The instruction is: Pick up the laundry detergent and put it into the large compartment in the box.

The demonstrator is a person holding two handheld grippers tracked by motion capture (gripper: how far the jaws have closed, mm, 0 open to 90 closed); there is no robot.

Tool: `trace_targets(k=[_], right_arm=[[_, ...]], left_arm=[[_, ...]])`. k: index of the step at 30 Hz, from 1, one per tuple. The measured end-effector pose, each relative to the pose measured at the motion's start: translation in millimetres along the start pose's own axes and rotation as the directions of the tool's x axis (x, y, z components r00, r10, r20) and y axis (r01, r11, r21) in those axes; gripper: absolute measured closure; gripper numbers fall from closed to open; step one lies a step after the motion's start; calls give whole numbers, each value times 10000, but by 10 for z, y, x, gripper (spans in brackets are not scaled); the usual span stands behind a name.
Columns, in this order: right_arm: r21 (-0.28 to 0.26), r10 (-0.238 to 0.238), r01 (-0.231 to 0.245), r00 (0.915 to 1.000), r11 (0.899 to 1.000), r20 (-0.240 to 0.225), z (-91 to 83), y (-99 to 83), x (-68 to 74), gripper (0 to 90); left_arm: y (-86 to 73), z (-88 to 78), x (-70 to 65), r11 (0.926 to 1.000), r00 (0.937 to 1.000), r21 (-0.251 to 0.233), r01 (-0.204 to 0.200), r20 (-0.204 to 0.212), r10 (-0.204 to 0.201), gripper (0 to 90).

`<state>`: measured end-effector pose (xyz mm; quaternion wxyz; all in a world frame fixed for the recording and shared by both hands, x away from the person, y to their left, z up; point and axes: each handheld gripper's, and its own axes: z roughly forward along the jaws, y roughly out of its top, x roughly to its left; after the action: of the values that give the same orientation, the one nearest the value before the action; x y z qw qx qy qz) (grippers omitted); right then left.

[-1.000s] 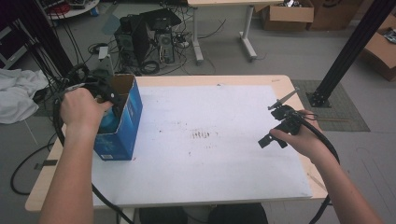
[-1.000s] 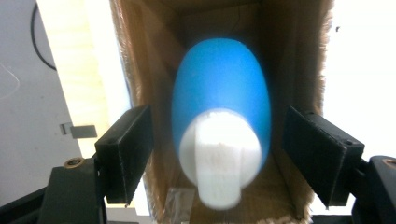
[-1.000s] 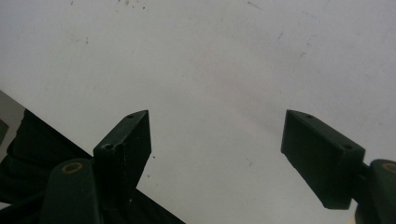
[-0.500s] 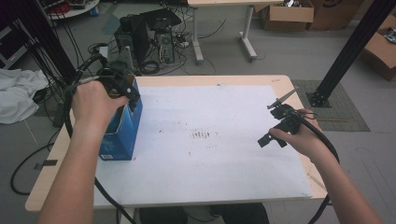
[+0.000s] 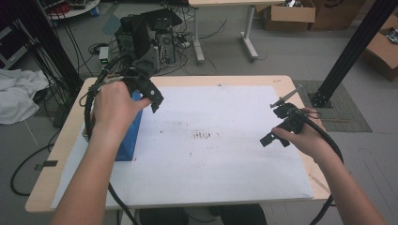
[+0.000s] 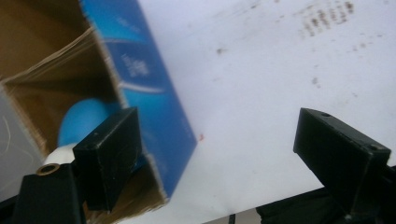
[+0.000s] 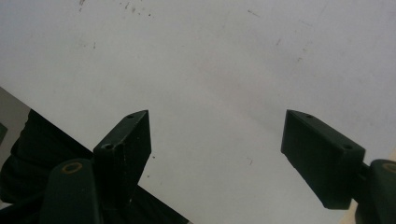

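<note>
Now your left gripper hangs above the open blue cardboard box at the table's left edge, jaws spread wide with nothing between them; they have just been opening. Inside the box lies a rounded blue-and-white object. Since a second ago your left hand has lifted out of the box and away from it. Your right gripper, jaws also spread and empty, rests well apart over the stained white sheet; nothing blocks either.
</note>
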<state>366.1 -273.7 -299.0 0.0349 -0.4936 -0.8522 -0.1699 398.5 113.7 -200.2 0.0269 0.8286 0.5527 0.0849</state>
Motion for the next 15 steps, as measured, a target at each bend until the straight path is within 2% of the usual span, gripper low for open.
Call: trace_targets(k=[1,2,3,4,9,10,11,12,15], right_arm=[[11,10,-10,10000,10000,2,-6,-3,0,246],[29,-97,97,9999,9999,24,-7,-6,-9,245],[30,-109,109,9999,9999,37,-10,-7,-12,245],[30,-109,109,9999,9999,37,-10,-7,-12,245],[6,-4,4,10000,10000,48,-20,-10,-22,245],[6,-4,4,10000,10000,48,-20,-10,-22,245],[11,46,-46,10000,10000,46,-24,-12,-27,245],[11,46,-46,10000,10000,46,-24,-12,-27,245],[26,-34,34,10000,10000,66,-21,-15,-47,245]], left_arm=[[24,12,-95,9996,9996,-80,-274,70,274,159],[24,12,-95,9996,9996,-80,-274,70,274,159],[48,38,-194,9985,9983,-133,-539,192,542,159],[48,38,-194,9985,9983,-133,-539,192,542,158],[124,148,-459,9914,9905,-185,-1295,439,1302,157],[124,148,-459,9914,9905,-185,-1295,439,1302,157],[144,203,-534,9891,9880,-192,-1460,486,1468,157],[144,203,-534,9891,9880,-192,-1460,486,1468,157],[181,306,-645,9856,9836,-117,-1684,640,1689,156]])
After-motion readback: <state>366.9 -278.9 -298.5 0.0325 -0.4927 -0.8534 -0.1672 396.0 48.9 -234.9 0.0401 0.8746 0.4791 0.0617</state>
